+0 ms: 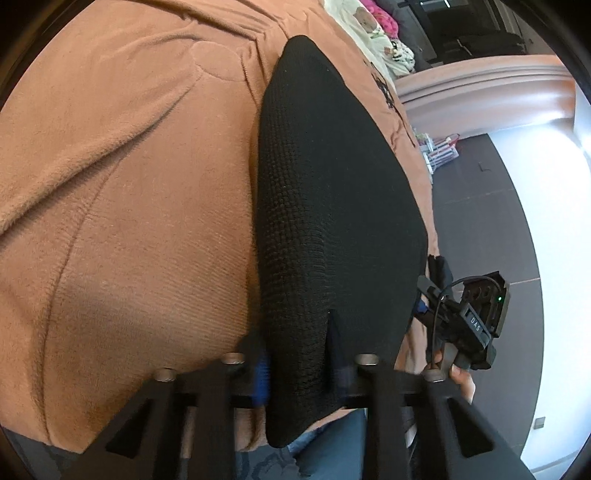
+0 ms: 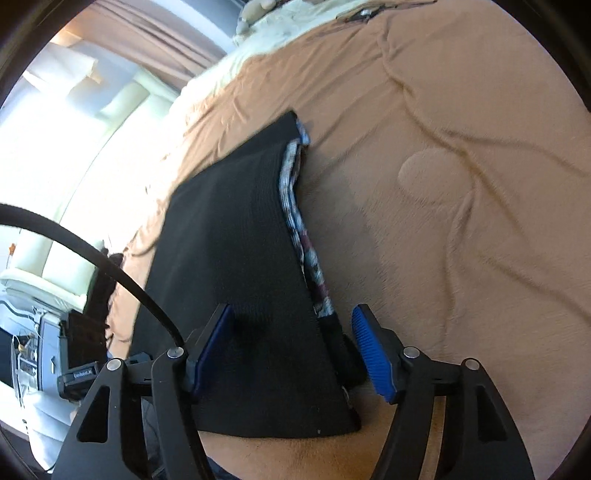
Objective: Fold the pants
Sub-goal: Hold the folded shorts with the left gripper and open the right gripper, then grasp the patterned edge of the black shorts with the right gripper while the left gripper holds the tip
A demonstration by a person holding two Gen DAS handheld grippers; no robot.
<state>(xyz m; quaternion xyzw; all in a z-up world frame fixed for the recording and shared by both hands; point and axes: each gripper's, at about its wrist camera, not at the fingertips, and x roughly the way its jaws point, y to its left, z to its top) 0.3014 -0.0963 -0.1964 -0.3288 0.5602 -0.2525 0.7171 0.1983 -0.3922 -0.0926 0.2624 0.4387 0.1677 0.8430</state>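
Observation:
Black knit pants [image 1: 332, 184] lie folded in a long strip on an orange blanket [image 1: 129, 184]. My left gripper [image 1: 297, 365] pinches their near end, with the fabric bunched between its blue pad [image 1: 260, 376] and the other finger. In the right wrist view the pants [image 2: 229, 240] show a patterned inner edge [image 2: 295, 206] along their right side. My right gripper [image 2: 295, 354] stands open astride the near end, and its right blue pad [image 2: 373, 354] is clear of the cloth. The right gripper's body [image 1: 476, 321], held in a hand, also shows at the left view's right edge.
The orange blanket [image 2: 461, 184] covers the bed, with wrinkles to the right. Cream patterned bedding [image 1: 365, 29] lies at the far end. Dark floor [image 1: 480, 206] drops off beside the bed. A black cable [image 2: 92, 254] arcs in at the left, in front of pale furniture [image 2: 55, 258].

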